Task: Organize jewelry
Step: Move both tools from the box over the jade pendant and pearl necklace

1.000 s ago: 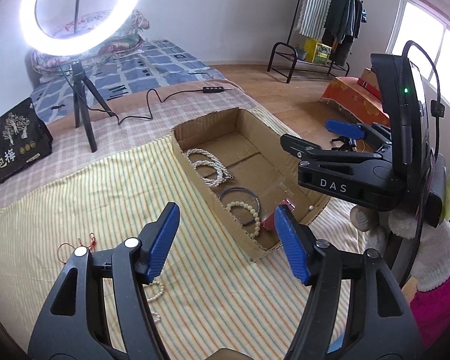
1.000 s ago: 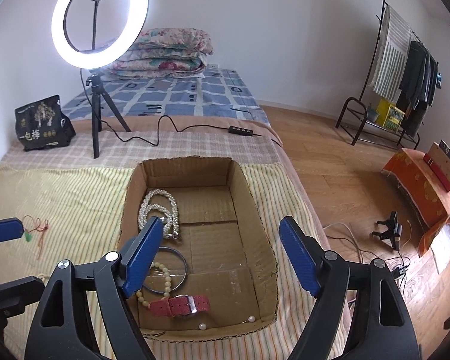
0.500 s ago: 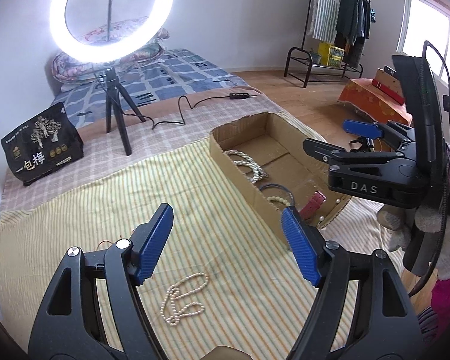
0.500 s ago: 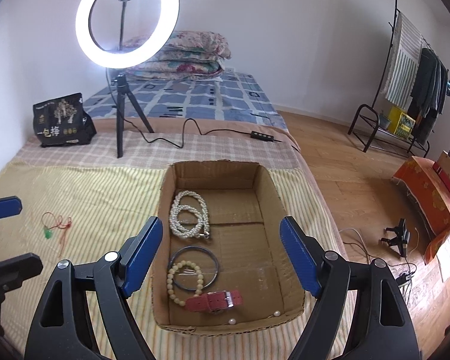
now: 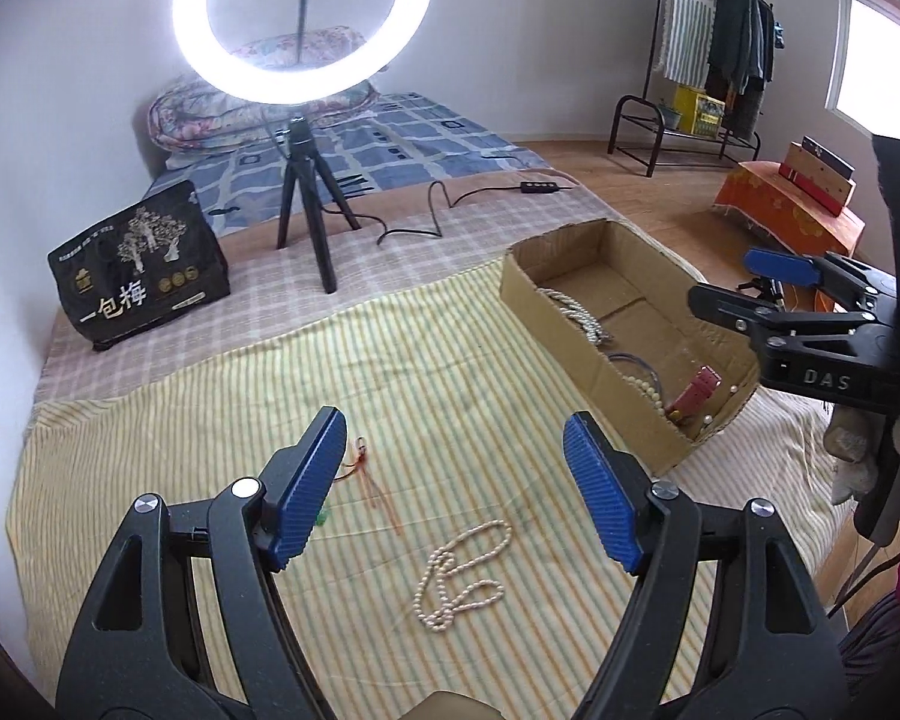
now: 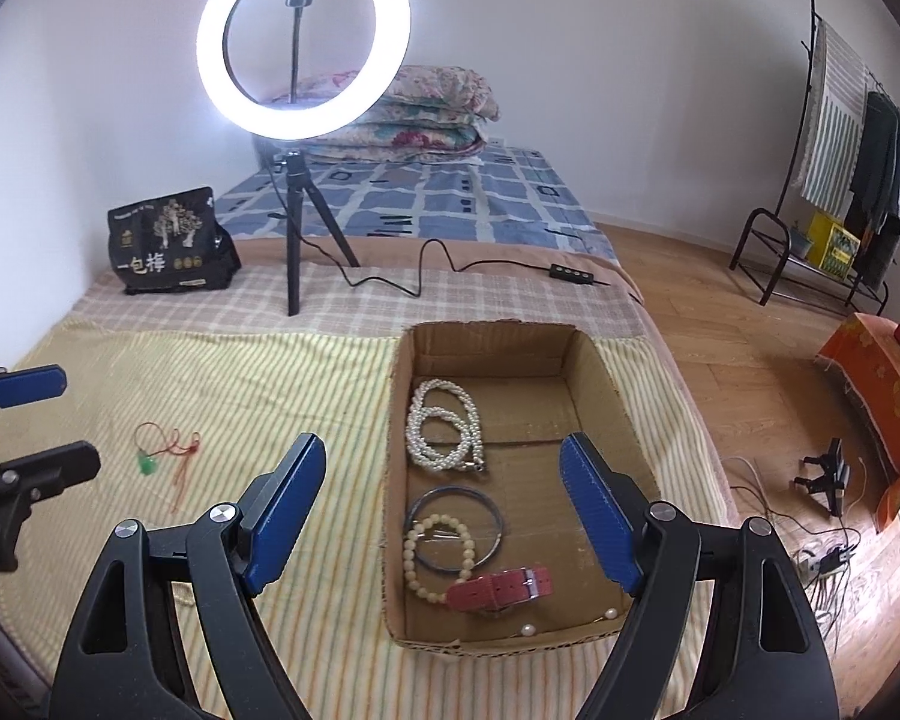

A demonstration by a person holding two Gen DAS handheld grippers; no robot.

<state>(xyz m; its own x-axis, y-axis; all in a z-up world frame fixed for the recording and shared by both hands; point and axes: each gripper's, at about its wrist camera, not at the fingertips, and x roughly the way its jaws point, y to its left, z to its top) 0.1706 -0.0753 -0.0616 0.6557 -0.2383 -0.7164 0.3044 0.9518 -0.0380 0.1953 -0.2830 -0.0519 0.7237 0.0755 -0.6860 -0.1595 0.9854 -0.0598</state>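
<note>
1. While most of the jewelry already lies in the shallow brown cardboard box (image 6: pixel 600 372), two pieces remain out on the yellow striped bedspread (image 5: pixel 222 396): a loose strand of small white pearls (image 5: pixel 459 576) and a thin red cord with a green pendant (image 6: pixel 165 453).
2. By my reading, the step in hand is the reach for the pearl strand: the left hand-held gripper (image 5: pixel 456 486) hangs above it, released and empty, blue pads spread wide with the strand low between them.
3. The right hand-held gripper (image 6: pixel 441 516) is likewise released and grasps nothing; it hovers over the near end of the box.
4. A sensible next move calls for lowering the left jaws onto a bunched part of the strand and clenching there, since a limp string can slip or trail when lifted.
5. Only the left wrist view shows the pearl strand; it also shows the right tool from the side, held in a white-gloved hand (image 5: pixel 870 456).
6. Only the right wrist view looks straight into the box, showing a thick white pearl rope (image 6: pixel 444 435), a dark thin bangle (image 6: pixel 492 510), a cream bead bracelet (image 6: pixel 414 564), a red leather strap (image 6: pixel 501 588) and two loose pearls (image 6: pixel 528 630). From the left these are half hidden by the box wall.
</note>
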